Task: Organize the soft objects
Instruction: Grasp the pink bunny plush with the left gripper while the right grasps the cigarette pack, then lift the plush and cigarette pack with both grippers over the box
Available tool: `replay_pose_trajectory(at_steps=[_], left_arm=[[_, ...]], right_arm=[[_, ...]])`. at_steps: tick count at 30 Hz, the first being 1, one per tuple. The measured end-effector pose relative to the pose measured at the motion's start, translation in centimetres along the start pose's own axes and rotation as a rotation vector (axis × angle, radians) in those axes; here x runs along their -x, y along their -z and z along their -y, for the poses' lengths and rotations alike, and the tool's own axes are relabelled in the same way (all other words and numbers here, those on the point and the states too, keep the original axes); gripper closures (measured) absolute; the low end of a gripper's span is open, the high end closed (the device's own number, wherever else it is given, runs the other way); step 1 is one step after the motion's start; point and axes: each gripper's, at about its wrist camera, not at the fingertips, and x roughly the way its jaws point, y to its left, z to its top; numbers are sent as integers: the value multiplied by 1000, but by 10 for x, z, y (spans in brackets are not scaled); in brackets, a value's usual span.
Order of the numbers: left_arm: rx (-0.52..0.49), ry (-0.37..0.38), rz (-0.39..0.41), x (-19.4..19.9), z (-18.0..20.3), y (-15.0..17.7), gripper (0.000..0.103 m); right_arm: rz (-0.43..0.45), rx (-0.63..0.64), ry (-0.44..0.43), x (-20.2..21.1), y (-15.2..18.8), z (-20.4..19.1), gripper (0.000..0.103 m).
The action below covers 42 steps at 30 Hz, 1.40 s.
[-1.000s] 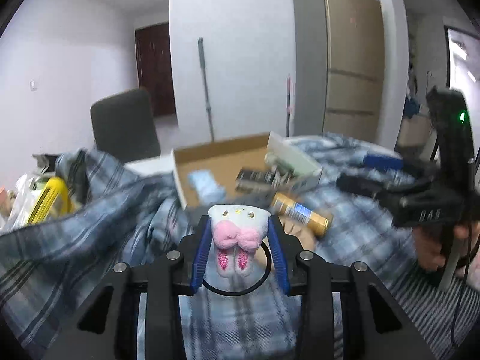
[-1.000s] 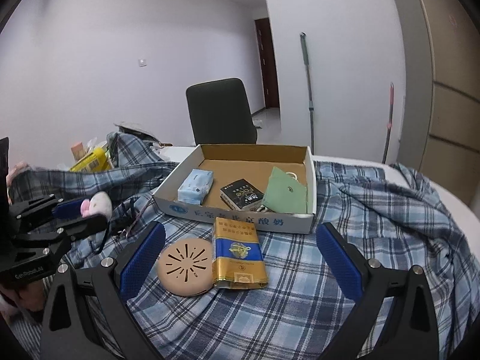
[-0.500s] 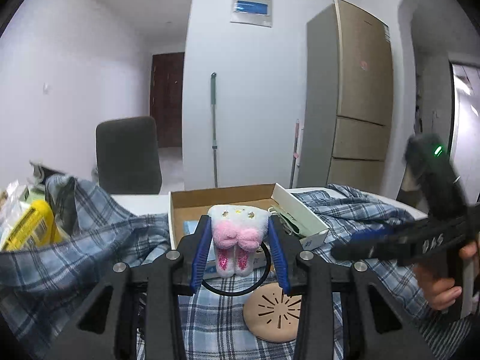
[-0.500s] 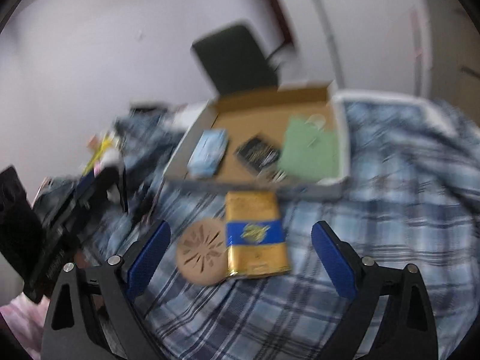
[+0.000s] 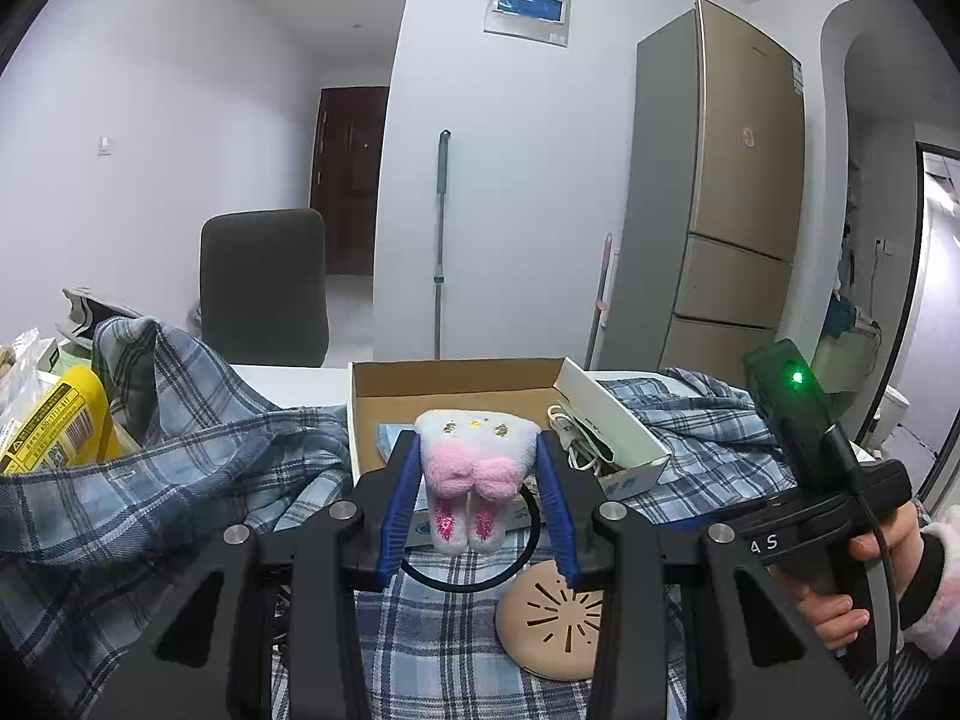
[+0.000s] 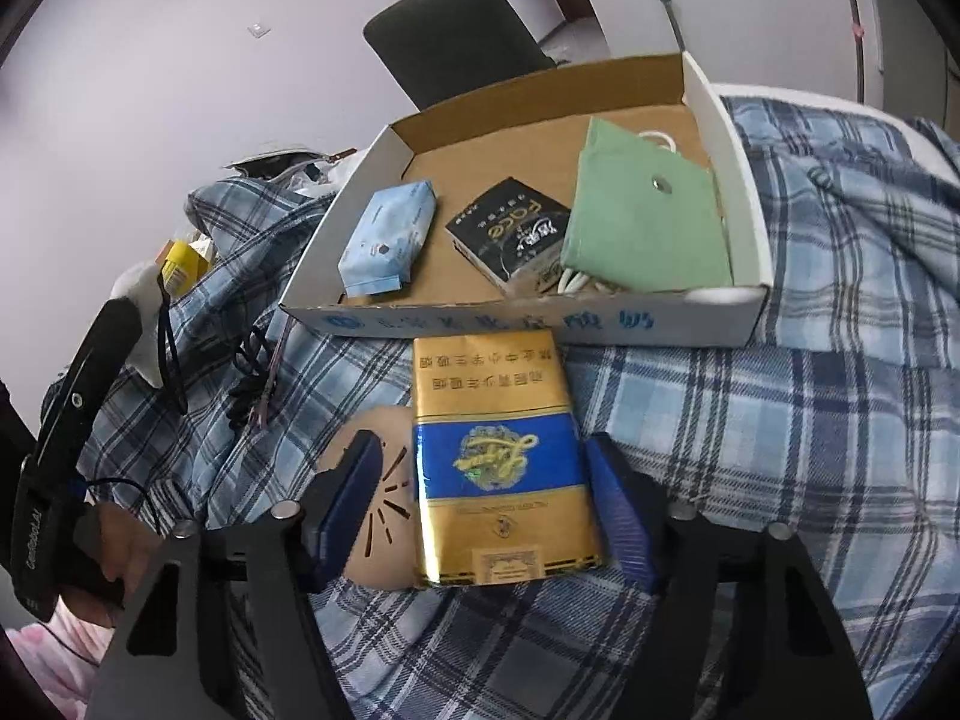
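Note:
My left gripper is shut on a small white and pink plush toy with a black loop cord, held above the plaid cloth in front of the open cardboard box. In the right wrist view the box holds a blue tissue pack, a black packet and a green pouch. My right gripper is open, its fingers on either side of a gold and blue pack lying on the cloth. A tan round disc lies beside the pack.
A blue plaid cloth covers the table. A yellow bag lies at the left. A dark chair stands behind the table, and a fridge at the back right. Black cords lie left of the disc.
My right gripper has dropped down and forward and narrowed, so its fingers now flank the gold and blue pack. My left gripper has lifted and levelled, still holding the plush toy.

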Motion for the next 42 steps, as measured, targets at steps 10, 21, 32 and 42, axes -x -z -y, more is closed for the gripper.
replay_pose_trajectory(at_steps=[10, 21, 32, 42], left_arm=[[6, 7, -13, -4, -1, 1, 63], [-17, -2, 17, 2, 3, 2, 63], [-31, -5, 22, 3, 6, 2, 63], [-44, -11, 44, 7, 7, 2, 63]], right_arm=[[90, 134, 121, 31, 9, -27, 51], [-10, 402, 161, 2, 37, -73, 46], [258, 406, 349, 38, 45, -84, 51], [508, 392, 436, 64, 58, -93, 51]])
